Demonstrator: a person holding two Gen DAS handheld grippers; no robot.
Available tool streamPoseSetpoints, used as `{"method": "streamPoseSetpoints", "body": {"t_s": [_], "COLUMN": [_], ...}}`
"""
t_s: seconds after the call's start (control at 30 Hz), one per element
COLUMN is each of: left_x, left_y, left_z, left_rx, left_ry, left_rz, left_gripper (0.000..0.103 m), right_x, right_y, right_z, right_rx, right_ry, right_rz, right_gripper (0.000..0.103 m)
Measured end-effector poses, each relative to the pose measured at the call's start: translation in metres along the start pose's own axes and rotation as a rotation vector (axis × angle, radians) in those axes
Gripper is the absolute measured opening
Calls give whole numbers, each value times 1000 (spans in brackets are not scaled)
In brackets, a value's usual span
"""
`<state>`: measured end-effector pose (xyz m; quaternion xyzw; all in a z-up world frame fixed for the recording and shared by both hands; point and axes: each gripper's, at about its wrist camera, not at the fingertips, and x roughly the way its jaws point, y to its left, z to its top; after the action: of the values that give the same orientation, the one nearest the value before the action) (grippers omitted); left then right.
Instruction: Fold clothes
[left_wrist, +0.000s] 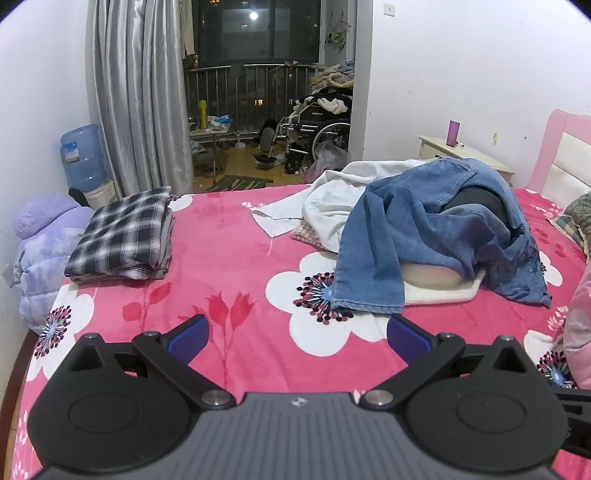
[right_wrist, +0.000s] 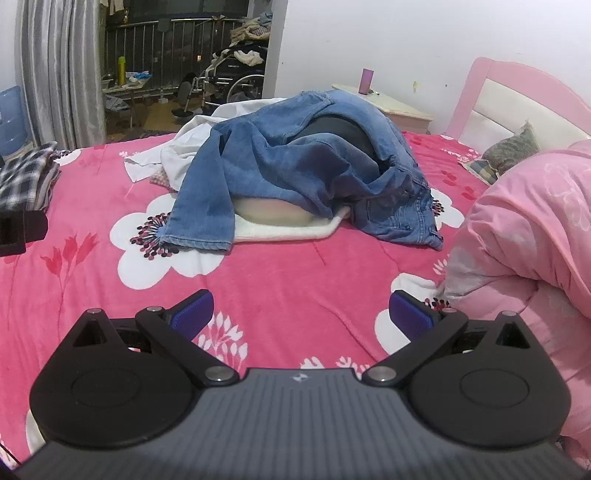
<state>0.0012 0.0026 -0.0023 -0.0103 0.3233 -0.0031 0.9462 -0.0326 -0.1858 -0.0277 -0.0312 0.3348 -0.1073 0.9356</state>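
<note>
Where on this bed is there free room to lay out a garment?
The pink floral blanket lies bare between the folded plaid stack and the jeans pile, and in front of both open grippers. The pink quilt crowds the right.

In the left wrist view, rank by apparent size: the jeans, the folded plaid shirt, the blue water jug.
1. jeans
2. folded plaid shirt
3. blue water jug
The jug stands farther back, off the bed, so its true size against the shirt is unsure.
</note>
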Motion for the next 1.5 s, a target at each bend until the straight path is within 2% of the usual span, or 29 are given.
{"method": "streamPoseSetpoints", "body": {"t_s": [0.57, 0.73, 0.87, 1.0, 1.5], "left_x": [14, 11, 9, 13, 15], "left_y": [17, 14, 6, -2, -5], "left_z": [-7, -10, -10, -10, -15], "left_rx": [-84, -63, -1, 43, 65], "left_ry": [80, 63, 29, 39, 45], "left_rz": [-65, -13, 33, 55, 49], "left_gripper": [103, 103, 103, 103, 103], "right_x": [0, 1, 2, 3, 5], "right_y": [-5, -5, -6, -5, -7], "right_z": [2, 3, 3, 2, 2], "right_rx": [33, 34, 37, 34, 39], "right_ry": [-4, -5, -2, -3, 6], "right_rz": [-5, -9, -8, -10, -11], "right_gripper": [102, 102, 102, 102, 102]}}
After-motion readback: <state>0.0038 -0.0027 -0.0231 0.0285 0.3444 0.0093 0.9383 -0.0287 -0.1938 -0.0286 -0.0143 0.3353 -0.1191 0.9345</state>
